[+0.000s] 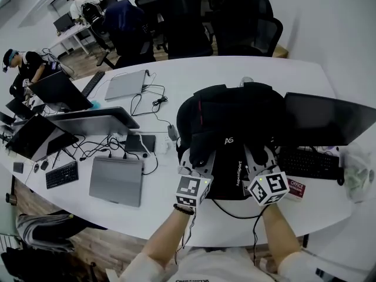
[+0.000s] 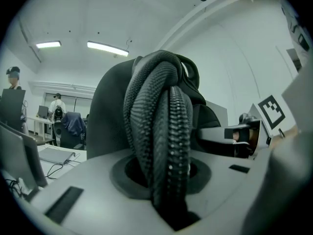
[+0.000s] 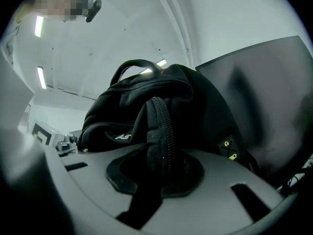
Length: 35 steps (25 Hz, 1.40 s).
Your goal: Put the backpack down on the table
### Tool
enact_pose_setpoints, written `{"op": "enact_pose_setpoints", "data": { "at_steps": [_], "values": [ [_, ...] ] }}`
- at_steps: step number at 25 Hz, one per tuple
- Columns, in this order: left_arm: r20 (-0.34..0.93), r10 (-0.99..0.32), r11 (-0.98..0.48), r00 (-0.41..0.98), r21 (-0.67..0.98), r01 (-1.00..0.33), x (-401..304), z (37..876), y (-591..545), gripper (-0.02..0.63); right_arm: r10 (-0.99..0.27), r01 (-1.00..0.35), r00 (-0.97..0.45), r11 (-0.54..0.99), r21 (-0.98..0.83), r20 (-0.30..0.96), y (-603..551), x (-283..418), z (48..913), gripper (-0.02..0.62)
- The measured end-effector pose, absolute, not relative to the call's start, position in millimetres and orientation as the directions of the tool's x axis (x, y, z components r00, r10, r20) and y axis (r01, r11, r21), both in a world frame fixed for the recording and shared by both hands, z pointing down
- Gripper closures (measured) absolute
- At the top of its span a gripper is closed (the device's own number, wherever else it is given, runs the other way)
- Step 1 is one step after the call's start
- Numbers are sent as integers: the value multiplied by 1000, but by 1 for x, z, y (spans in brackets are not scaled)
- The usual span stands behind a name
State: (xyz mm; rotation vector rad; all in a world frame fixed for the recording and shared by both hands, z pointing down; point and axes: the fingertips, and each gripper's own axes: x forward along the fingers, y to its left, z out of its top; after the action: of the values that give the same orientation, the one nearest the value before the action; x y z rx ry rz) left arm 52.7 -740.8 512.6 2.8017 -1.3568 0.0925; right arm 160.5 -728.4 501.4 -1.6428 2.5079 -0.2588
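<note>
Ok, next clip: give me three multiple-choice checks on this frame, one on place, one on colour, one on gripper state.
1. Directly right of the backpack in the head view: A a chair; B a keyboard and monitor; C a mug.
2. The backpack is: A black; B blue; C white.
3. The left gripper and right gripper are: A open, empty; B holding cables; C shut on the backpack.
Key: B, both sit beside it; A, its fabric is black; C, each clamps a zippered fold.

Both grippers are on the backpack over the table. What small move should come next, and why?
Probably open both jaws: the backpack already seems to rest on the table, while the left gripper and right gripper each clamp a zippered fold of it.
</note>
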Motion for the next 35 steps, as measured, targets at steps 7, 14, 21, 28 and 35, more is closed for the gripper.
{"op": "enact_pose_setpoints", "data": {
  "at_steps": [7,14,21,28,35],
  "values": [
    [3,-803,-596,596,-34,-803,50,517,-740,520,-935,-924,-345,354,-146,-86,-727,161,509,529],
    [12,-749,-663,663,15,-749,43,517,-724,496,-918,-898,-386,396,-191,-85,-712,159,508,506],
    [26,-693,-721,721,-64,-690,38,517,-690,454,-915,-900,-395,402,-169,-77,-679,153,507,474],
    [29,-605,-792,796,-127,-597,35,513,-651,285,-935,-923,-350,354,-149,-50,-651,145,508,423],
    [-22,-602,-794,798,-95,-601,-9,504,-619,281,-971,-962,-237,240,-127,-40,-598,159,509,411]
  ]
}}
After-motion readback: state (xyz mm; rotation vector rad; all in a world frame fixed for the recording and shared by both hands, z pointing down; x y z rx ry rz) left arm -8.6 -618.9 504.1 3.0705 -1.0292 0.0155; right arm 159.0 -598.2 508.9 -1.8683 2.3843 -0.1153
